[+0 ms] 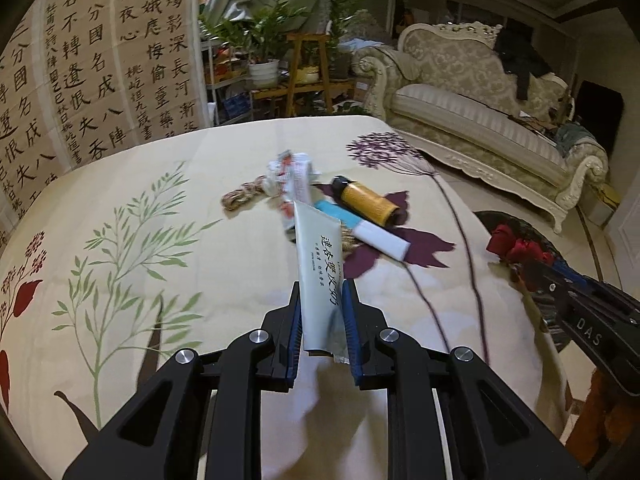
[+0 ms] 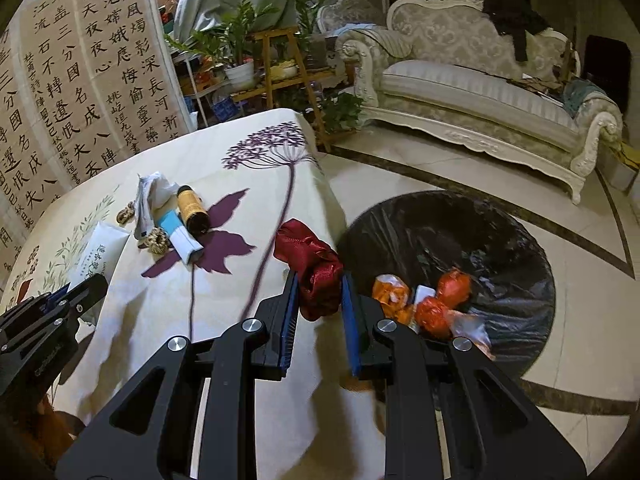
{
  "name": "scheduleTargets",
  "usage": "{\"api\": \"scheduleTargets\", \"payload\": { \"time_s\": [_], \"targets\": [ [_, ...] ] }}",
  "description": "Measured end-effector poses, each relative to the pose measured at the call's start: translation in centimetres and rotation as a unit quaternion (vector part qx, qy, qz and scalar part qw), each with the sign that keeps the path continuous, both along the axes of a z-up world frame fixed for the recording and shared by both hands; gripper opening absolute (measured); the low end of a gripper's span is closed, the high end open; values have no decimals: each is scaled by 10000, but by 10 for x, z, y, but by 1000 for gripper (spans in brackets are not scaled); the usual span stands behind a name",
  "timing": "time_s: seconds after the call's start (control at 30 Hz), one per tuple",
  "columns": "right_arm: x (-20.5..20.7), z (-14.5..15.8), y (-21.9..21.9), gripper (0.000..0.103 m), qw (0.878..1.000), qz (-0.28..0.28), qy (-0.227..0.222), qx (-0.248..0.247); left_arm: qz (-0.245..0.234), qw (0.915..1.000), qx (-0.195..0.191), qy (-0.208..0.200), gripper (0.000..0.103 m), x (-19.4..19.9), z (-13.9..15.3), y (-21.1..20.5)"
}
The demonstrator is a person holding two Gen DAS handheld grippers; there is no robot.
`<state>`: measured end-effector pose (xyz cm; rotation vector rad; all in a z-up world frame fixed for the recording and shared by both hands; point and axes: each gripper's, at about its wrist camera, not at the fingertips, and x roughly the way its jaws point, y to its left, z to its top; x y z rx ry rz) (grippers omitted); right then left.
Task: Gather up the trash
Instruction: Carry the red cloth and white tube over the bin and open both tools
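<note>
The left gripper (image 1: 323, 308) had its blue-padded fingers (image 1: 296, 324) clamped on a pale tube (image 1: 320, 272) printed with dark characters, the tube standing nearly upright between them with its flat crimped end uppermost. At twelve o'clock beyond that tube, in the left wrist view, lay the remaining clutter on the table (image 1: 160, 200): a crumpled white wrapper (image 1: 290, 178), a twist of brown twine (image 1: 242, 196) at its left, a yellow-wrapped bottle with a black cap (image 1: 366, 198), and a blue-and-white stick (image 1: 370, 232) touching the bottle's near side. A wide stretch of bare cloth lay open from nine to eleven o'clock.

The right gripper (image 2: 318, 300) had its fingers (image 2: 289, 312) pinched on a bunched red satin cloth (image 2: 314, 268), held just past the table's right-hand edge. At two to three o'clock in the right wrist view, a black-lined trash bin (image 2: 500, 232) stood on the tiled floor (image 2: 592, 320) close beside the table's corner, holding orange and red wrappers (image 2: 436, 304). Open floor spread beyond the bin toward a cream sofa (image 2: 480, 92) at one o'clock, and potted plants (image 2: 236, 44) crowded the table's far edge at twelve.
</note>
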<state>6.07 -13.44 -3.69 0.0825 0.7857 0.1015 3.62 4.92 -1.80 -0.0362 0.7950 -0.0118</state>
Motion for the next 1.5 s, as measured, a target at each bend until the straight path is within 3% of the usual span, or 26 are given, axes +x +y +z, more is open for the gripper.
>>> {"api": "scheduleTargets", "payload": {
  "time_s": [0.57, 1.5],
  "targets": [
    [-18, -6, -62, 20, 9975, -698, 23, -38, -652, 9978, 78, -75, 20, 2, -1, -65],
    [0, -30, -125, 21, 9907, -1336, 246, 37, -1567, 9867, 425, 38, 22, 42, -15, -166]
  ]
}}
